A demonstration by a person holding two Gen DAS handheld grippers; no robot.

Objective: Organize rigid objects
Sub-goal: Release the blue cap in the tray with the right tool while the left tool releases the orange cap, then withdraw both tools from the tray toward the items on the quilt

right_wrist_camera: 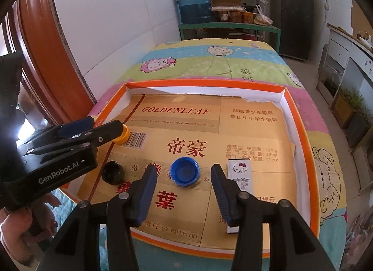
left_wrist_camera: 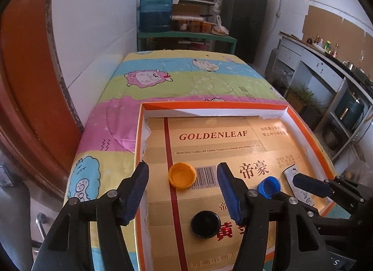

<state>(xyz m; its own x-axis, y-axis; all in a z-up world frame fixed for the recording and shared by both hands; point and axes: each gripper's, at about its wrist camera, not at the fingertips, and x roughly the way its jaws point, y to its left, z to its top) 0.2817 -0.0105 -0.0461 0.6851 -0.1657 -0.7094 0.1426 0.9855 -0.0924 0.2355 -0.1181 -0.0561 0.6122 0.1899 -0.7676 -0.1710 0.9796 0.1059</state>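
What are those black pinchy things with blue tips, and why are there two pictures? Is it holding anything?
Those are two grabbing tools, one in each of a person's hands. Each carries a camera looking along its fingers, so you get two pictures.

The first is the left gripper's view, the second the right gripper's.

Below sits a shallow orange-rimmed box on a cartoon quilt, lined with gold cardboard. In it lie an orange bottle cap, a blue bottle cap, a black cap and a small white Hello Kitty box.

Nothing is held. Both pairs of fingers are open, with the orange cap lying loose ahead of the left ones and the blue cap ahead of the right.
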